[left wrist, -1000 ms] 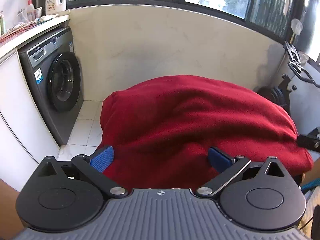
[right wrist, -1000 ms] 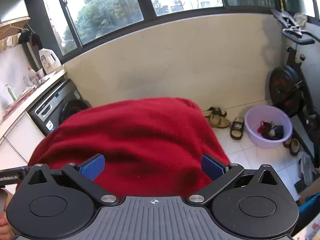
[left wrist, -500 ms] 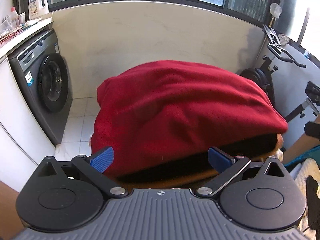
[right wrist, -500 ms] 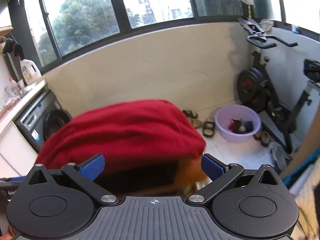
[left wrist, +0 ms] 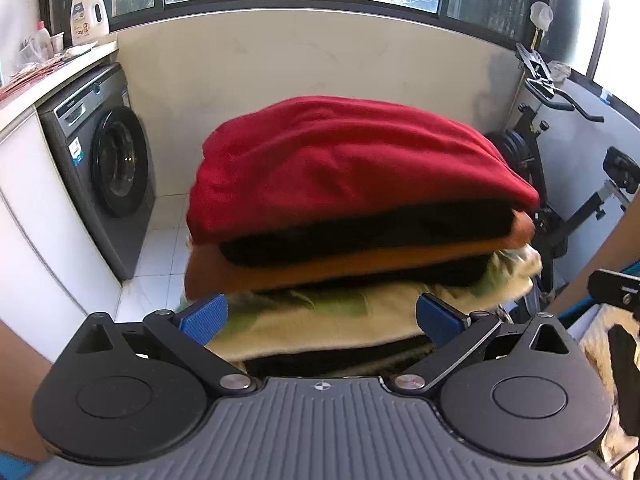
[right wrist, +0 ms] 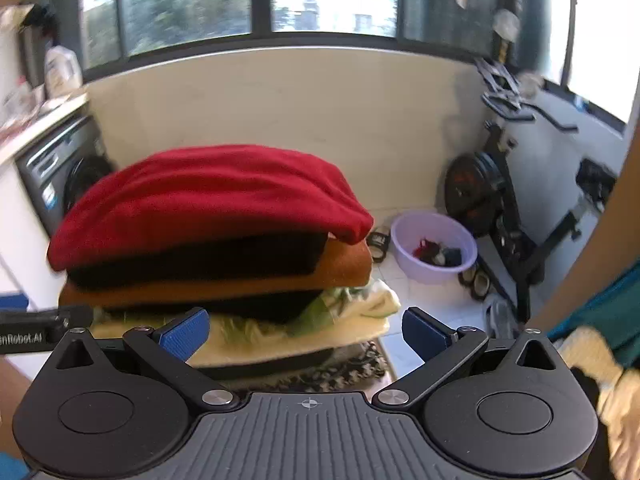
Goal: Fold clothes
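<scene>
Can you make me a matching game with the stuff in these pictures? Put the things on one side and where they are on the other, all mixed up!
Things:
1. red garment
2. orange garment
3. purple basin
4. detergent bottle

Places:
A. on the floor beside the exercise bike
B. top of the folded stack
C. on the counter above the washing machine
D. in the stack, under a black layer

Pairs: 1-B, 2-D, 3-A, 4-C
</scene>
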The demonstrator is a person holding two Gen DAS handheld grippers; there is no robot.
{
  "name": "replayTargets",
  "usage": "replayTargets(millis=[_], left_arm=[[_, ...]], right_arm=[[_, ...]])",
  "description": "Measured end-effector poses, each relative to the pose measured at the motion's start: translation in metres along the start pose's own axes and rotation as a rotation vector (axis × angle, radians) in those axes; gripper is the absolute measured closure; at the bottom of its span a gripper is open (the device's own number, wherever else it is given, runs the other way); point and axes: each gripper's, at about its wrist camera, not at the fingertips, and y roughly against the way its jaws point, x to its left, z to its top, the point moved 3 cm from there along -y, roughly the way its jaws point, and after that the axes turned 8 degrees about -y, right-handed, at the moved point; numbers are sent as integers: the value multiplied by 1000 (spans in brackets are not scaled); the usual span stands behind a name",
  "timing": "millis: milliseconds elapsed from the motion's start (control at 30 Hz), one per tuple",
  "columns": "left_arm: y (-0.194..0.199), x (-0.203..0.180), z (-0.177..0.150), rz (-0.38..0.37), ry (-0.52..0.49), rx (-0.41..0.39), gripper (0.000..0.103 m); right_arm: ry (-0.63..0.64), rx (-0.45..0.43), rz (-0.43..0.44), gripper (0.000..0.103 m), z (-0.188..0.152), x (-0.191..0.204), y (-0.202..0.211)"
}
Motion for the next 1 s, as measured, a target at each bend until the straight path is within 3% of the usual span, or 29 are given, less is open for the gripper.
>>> replayTargets(millis=[167,433,600,767,1000], left_arm=[[29,-38,-35,18,66,-3,0],[83,-137,-106,118,129,-4,0],[116,-188,-145,124,115,45,0],[148,-205,-164,204,115,81,0],[176,-213,-180,170,104,95,0]], right_arm=[[71,-20,30,1,-26,-29,34],[66,-50,66,1,-91,-131,100],[27,-16,95,1,-130,-185,128],[-11,57,139,1,-156,-207,146],[-53,63,153,1,-169,-212,176]])
